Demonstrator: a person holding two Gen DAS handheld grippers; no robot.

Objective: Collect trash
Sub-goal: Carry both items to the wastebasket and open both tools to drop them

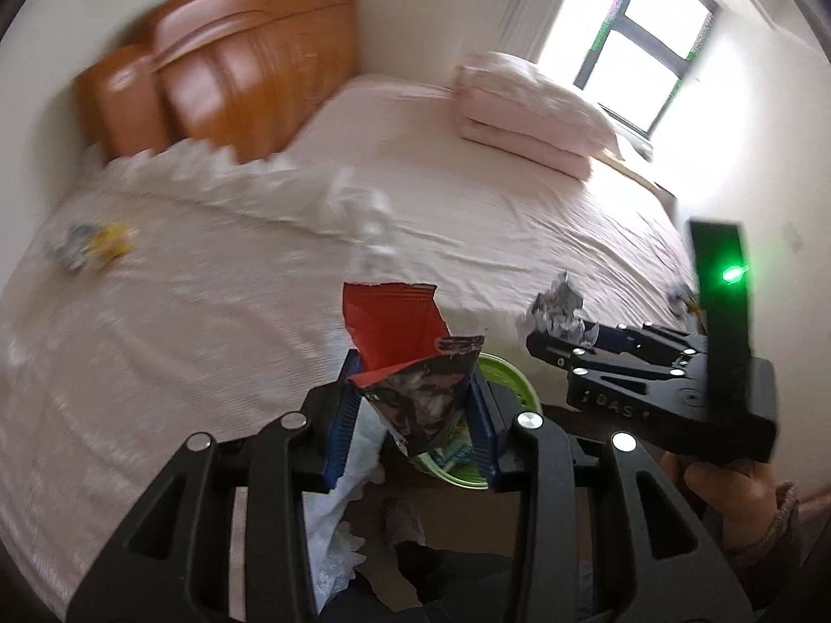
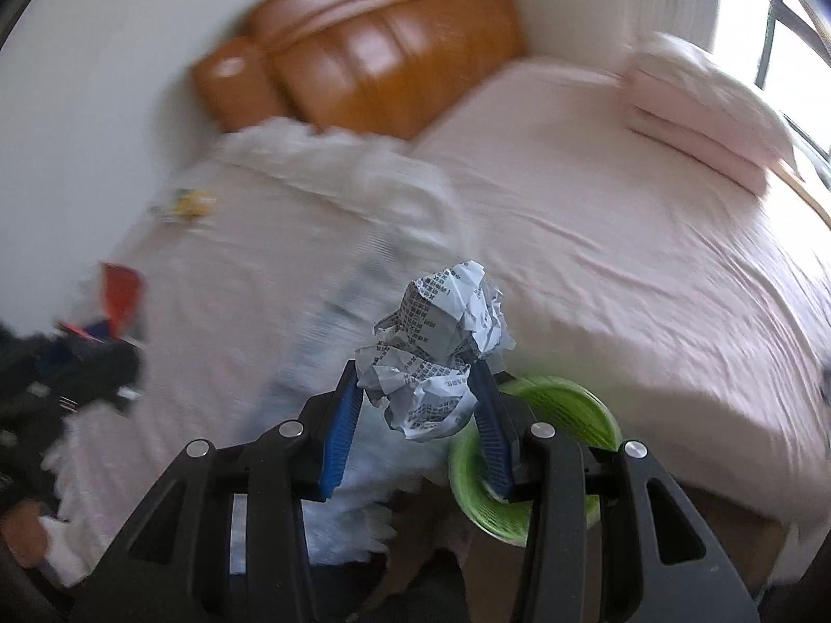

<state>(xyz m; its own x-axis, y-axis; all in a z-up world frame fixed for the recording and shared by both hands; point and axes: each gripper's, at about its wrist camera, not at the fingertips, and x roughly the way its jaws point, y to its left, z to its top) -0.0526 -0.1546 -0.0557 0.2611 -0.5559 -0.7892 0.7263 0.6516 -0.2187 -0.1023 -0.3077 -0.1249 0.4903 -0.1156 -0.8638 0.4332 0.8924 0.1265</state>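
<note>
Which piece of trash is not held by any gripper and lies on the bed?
The yellow wrapper near the white lace edge. The red snack wrapper is in the left gripper; the crumpled printed paper is in the right gripper.

Bedroom. Bed (image 1: 467,218) ahead of the jaws, pale pink sheet, creased. Orange-brown padded headboard (image 1: 228,78) beyond the jaws, upper left, against a cream wall (image 1: 415,5). Folded pink quilt (image 1: 530,114) on the far right of the bed. Dark-framed window (image 1: 649,36) beyond it, upper right, daylight blown out. White lace trim (image 1: 332,535) hangs off the bed edge just below the jaws. Views blurred.
</note>
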